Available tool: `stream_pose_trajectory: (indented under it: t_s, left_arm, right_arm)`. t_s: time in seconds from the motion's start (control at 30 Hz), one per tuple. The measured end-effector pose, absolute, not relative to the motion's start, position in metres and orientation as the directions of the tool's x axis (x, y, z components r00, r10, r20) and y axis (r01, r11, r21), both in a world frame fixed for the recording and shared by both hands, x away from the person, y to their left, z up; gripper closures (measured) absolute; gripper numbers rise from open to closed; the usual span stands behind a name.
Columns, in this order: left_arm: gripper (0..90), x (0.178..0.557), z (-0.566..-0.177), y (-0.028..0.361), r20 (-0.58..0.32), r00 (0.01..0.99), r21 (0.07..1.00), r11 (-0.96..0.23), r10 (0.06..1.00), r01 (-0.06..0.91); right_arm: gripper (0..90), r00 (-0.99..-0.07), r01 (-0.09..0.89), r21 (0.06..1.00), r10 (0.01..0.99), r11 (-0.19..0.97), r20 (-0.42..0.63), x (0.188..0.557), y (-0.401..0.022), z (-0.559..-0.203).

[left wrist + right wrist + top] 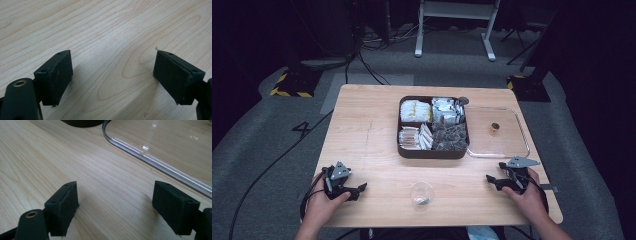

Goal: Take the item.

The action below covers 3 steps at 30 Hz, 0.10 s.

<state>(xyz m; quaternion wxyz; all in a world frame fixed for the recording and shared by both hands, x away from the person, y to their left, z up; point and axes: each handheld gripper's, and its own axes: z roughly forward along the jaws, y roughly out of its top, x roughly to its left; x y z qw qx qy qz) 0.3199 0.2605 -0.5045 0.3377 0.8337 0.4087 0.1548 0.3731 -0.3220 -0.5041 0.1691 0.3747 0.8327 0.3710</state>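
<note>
High view | left claw (360,188) wide, right claw (490,179) wide | cup (421,193) between | tray (432,127), clear lid (498,132) beyond

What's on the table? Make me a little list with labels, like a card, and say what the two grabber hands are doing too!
table: light wood table
box: dark four-part tray at the middle back, full of wrapped packets
lid: clear lid lying flat, right of the tray, with a small brown knob on it
cup: small clear cup at the front middle, something small inside
left gripper: open, holding nothing, low over bare wood
right gripper: open, holding nothing, near the lid's front edge
</note>
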Motion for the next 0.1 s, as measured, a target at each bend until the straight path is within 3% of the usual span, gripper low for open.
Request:
stream_pose_trajectory:
  t_s: [0.1]
  left_arm:
    - [16.3,0.3199,-0.5045,0.2605,-0.018,0.618,0.689,-0.438,0.786,0.577]
  right_arm:
    - [21.0,-0.662,0.497,0.745,0.749,0.445,-0.005,0.3732,-0.3221,-0.5041]
